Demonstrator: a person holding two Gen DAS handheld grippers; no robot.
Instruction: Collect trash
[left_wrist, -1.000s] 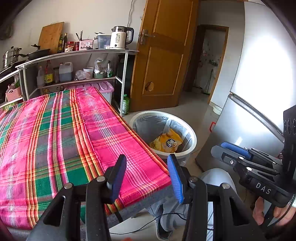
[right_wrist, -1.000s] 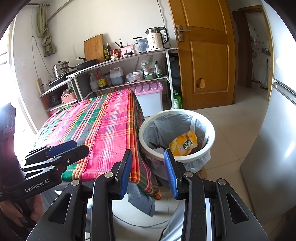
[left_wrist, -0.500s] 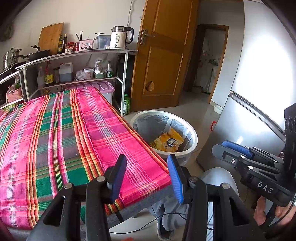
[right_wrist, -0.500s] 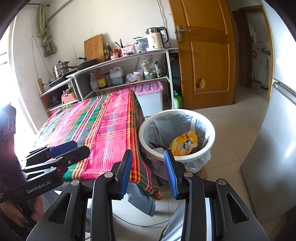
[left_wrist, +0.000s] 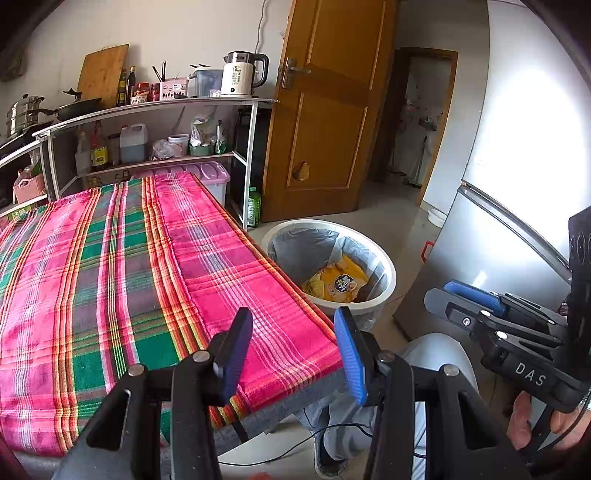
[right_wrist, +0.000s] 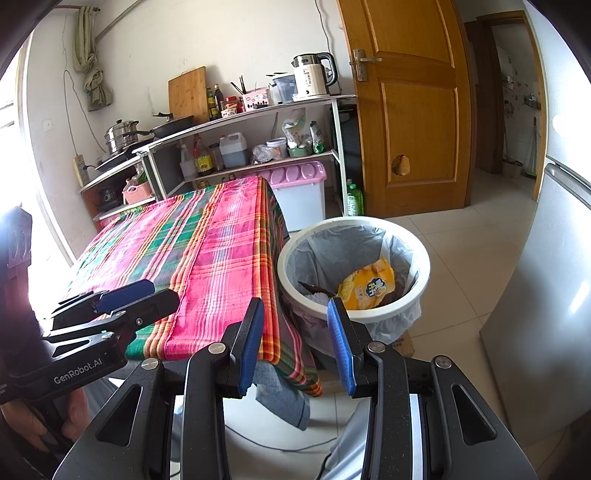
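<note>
A white trash bin (left_wrist: 388, 275) (right_wrist: 424, 258) with a grey liner stands on the floor at the table's near right corner. Inside it lies a yellow snack bag (left_wrist: 338, 282) (right_wrist: 367, 288) beside some dark scraps. My left gripper (left_wrist: 291, 325) hovers open over the near right corner of the plaid tablecloth (left_wrist: 110, 277), nothing between its blue pads. My right gripper (right_wrist: 295, 314) is open too, held near the table's corner, left of the bin. Each gripper appears in the other's view: the right gripper (left_wrist: 465, 295) at the right edge, the left gripper (right_wrist: 129, 295) at the left.
A shelf rack (right_wrist: 258, 110) with a kettle, bottles and pans lines the back wall. A pink-lidded storage box (right_wrist: 299, 188) and a green bottle (right_wrist: 354, 199) stand beneath it. A wooden door (right_wrist: 410, 110) and a silver fridge (right_wrist: 546, 277) flank the tiled floor. A person's knee (left_wrist: 436, 354) is below.
</note>
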